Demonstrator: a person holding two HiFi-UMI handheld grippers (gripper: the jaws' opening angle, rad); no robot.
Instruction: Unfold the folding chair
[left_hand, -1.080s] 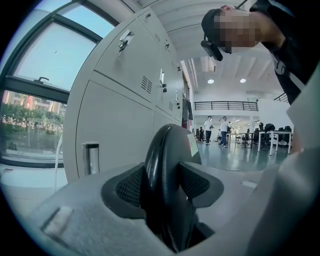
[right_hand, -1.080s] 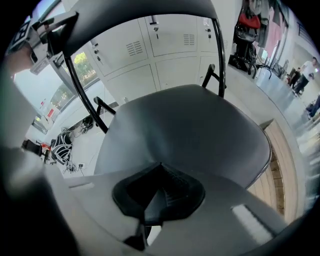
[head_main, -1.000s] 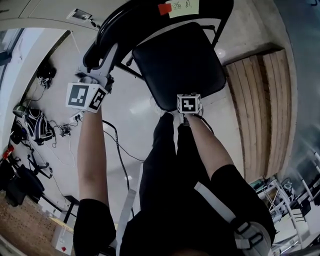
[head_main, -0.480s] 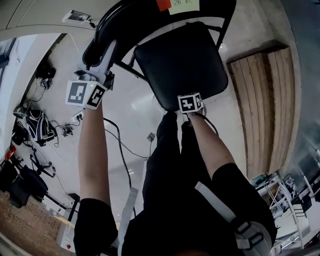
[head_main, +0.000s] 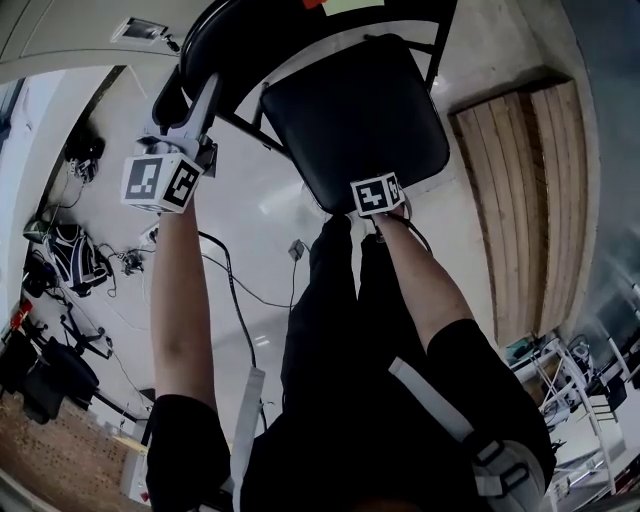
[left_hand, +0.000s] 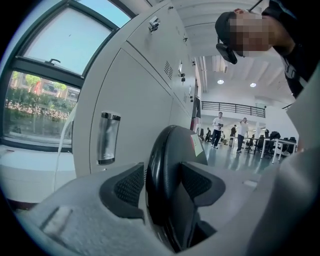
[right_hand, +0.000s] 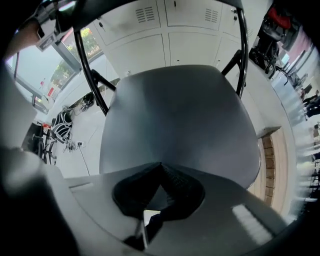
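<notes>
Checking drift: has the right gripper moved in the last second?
No clear move: in the head view the right gripper keeps its gap to the wooden boards.

We note a light-brown slatted wooden panel on the pale floor, thin black cables crossing that floor, and tall white metal cabinets beside a large window.

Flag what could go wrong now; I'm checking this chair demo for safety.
The left hand-held gripper is opening its jaws around the backrest; unsteadied, it may shift. The shut right hand-held gripper at the seat's front edge could slip off it. A cable on the floor by the person's legs could snag a foot.
</notes>
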